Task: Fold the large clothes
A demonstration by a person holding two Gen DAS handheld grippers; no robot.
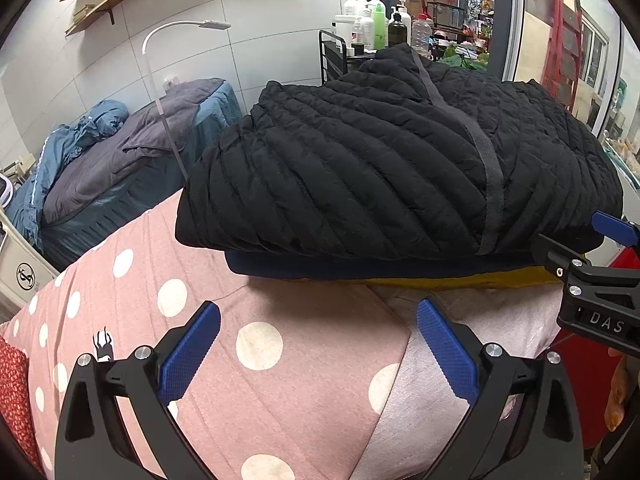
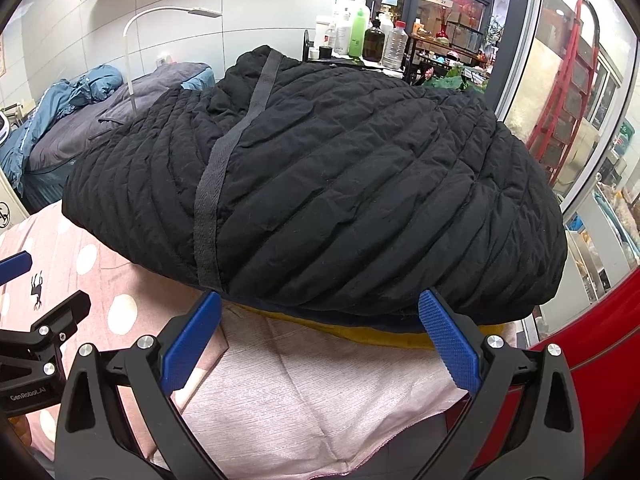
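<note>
A folded black quilted jacket (image 1: 384, 168) with a grey strap lies on top of a navy garment (image 1: 360, 270) and a mustard one (image 1: 460, 282), stacked on the pink polka-dot bed cover (image 1: 224, 360). It also fills the right wrist view (image 2: 340, 184). My left gripper (image 1: 319, 354) is open and empty, a little in front of the stack. My right gripper (image 2: 319, 350) is open and empty, its fingertips close to the stack's near edge above a plain pink cloth (image 2: 312, 396). The right gripper also shows at the right edge of the left wrist view (image 1: 592, 280).
A second bed with grey and blue bedding (image 1: 120, 160) stands at the back left, a white lamp (image 1: 176, 36) beside it. A cart with bottles (image 1: 376, 20) stands behind the stack. A red ladder (image 2: 568, 92) leans at the right.
</note>
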